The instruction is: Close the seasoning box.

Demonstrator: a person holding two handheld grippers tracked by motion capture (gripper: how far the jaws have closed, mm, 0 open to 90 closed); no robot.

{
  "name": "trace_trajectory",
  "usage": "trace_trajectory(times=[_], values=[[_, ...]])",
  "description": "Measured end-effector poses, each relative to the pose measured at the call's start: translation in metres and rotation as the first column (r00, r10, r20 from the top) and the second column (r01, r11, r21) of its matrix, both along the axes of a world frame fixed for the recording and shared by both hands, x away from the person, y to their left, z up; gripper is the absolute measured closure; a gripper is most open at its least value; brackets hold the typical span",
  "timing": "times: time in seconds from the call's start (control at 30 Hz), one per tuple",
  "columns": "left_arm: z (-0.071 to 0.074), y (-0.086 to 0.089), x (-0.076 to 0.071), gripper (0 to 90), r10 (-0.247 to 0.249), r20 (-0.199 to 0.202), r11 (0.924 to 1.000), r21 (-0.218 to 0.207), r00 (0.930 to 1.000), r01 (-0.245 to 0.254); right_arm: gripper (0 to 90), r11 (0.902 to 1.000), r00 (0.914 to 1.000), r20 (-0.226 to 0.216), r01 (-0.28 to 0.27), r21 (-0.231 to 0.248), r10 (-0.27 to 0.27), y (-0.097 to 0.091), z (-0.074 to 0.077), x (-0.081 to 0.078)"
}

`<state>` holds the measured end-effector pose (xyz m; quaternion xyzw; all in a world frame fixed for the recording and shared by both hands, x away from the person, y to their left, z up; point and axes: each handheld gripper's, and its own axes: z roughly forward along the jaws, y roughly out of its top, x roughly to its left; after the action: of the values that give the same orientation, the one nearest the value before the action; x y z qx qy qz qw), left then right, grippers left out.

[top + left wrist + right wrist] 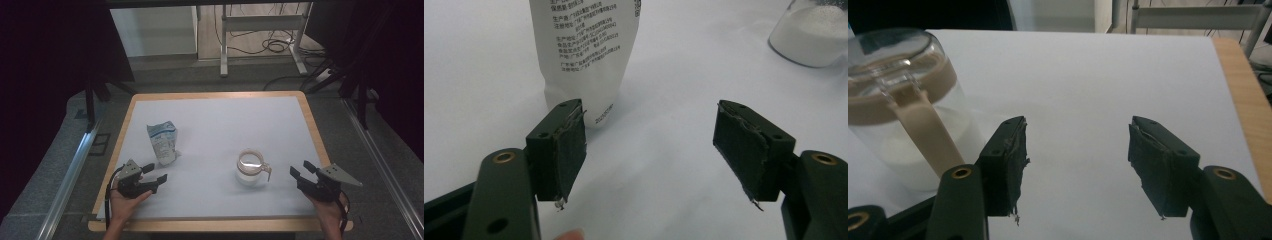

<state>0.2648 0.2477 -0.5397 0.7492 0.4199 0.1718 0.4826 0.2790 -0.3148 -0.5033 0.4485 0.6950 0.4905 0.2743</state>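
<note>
On the table (215,107), pouch (163,142) and lidded jar (252,167) stand apart; left gripper (154,172) and right gripper (302,170) rest nearby, jaws spread, empty, likely staged for pickup

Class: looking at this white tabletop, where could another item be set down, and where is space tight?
Free: the whole far half beyond the white printed pouch and the clear glass jar with a tan lid, plus the strip between them. Tight: near the left gripper beside the pouch, and the right gripper beside the jar.

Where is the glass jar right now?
In the high view the glass jar stands right of table centre, near the front edge, left of the open right gripper.
</note>
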Motion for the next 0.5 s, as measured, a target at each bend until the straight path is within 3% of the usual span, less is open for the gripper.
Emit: trace_trajectory(times=[0.17,0.5], values=[[0.000,0.000,0.000,29.3,0.000,0.000,1.0000,0.001,1.0000,0.000,39.4,0.9996,0.9992,-0.038,0.006,-0.028,-0.007,0.000,-0.012,0.003],[0.000,0.000,-0.001,29.3,-0.003,0.000,1.0000,0.000,1.0000,0.003,39.1,0.9996,0.9990,-0.044,0.010,-0.026,-0.011,-0.001,-0.014,0.003]])
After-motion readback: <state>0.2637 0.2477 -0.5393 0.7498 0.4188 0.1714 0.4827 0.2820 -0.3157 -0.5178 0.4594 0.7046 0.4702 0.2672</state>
